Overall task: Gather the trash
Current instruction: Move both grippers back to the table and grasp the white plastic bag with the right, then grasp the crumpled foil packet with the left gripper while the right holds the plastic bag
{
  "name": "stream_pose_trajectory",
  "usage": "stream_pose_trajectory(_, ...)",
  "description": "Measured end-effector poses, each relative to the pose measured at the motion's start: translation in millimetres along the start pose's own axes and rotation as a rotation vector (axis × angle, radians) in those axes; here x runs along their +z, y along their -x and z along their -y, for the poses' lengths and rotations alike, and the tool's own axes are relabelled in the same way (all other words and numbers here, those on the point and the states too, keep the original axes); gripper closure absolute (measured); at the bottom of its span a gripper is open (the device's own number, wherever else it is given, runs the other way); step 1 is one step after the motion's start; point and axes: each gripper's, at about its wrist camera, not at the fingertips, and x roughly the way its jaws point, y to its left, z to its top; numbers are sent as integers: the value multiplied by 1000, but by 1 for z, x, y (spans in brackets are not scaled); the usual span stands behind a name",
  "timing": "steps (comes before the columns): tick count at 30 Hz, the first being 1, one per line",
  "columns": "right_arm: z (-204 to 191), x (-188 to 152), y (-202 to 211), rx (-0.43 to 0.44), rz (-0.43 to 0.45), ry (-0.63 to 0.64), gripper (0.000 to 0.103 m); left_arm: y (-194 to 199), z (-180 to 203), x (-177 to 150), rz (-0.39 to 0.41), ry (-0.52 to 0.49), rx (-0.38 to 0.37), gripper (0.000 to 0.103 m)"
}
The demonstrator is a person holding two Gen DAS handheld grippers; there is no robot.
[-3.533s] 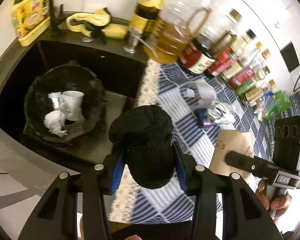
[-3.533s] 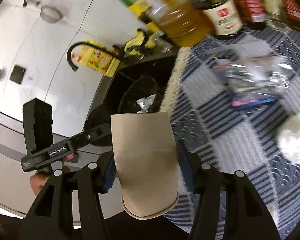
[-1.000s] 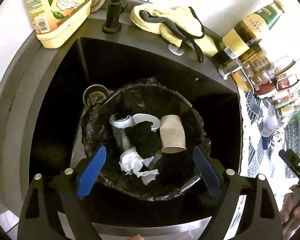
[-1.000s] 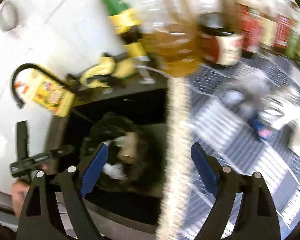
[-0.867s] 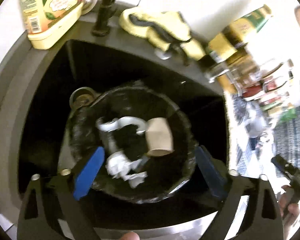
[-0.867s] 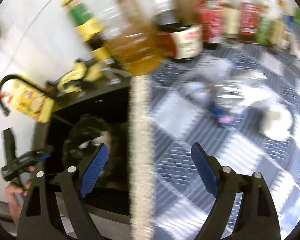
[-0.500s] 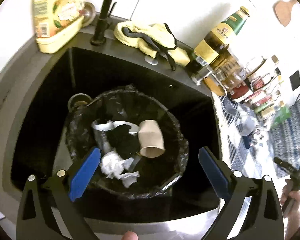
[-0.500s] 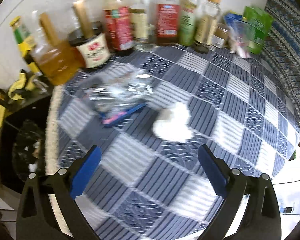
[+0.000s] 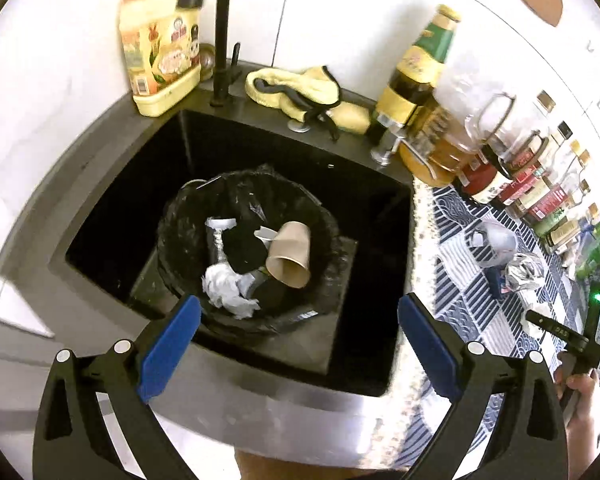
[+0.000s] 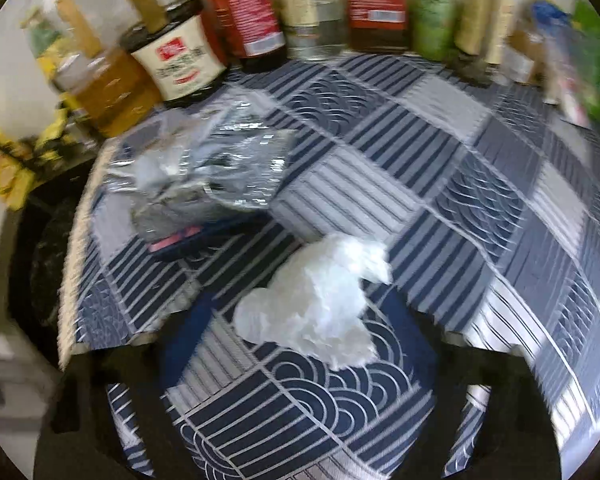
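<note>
The left gripper (image 9: 298, 334) stands wide open with nothing between its blue pads, above the near rim of a black sink (image 9: 364, 208). In the sink stands a bin lined with a black bag (image 9: 180, 224). The bin holds a brown paper cup (image 9: 290, 254) lying on its side, mouth toward the camera, a black fabric lump (image 9: 244, 250) just beside it, and crumpled white tissue (image 9: 228, 288) at the near edge.

The right gripper (image 10: 300, 340) points down at a blue patterned cloth (image 10: 480, 184). Its jaws are closing, with a crumpled white tissue wad (image 10: 316, 300) between them; motion blur hides whether the pads touch it. The wad is irregular, soft-edged and bright white. Beyond it lie a crinkled silver foil wrapper (image 10: 216, 164) and a dark blue packet (image 10: 196, 240). Bottles and jars (image 10: 260, 12) line the far edge of the cloth.
</note>
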Motion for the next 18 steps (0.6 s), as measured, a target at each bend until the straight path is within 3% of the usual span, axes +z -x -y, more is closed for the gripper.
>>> stream_pose_trajectory(3, 11, -2, 4, 58, 18, 26, 61, 10, 32, -13, -40, 45, 23, 7)
stream_pose_trajectory(5, 22, -4, 10, 128, 29, 2, 66, 20, 62, -21, -29, -3, 35, 7)
stream_pose_trajectory(7, 34, -6, 19, 198, 41, -14, 66, 31, 92, -28, 0, -62, 62, 7)
stream_pose_trajectory(10, 44, -9, 36, 265, 73, 11, 66, 40, 133, -38, 14, -115, -13, 7)
stream_pose_trajectory(13, 57, -8, 52, 324, 93, 21, 66, 39, 175, -41, 21, -174, -2, 7)
stream_pose_trajectory(18, 80, -9, 73, 405, 119, 31, 66, 30, 222, -35, 13, -185, -23, 7)
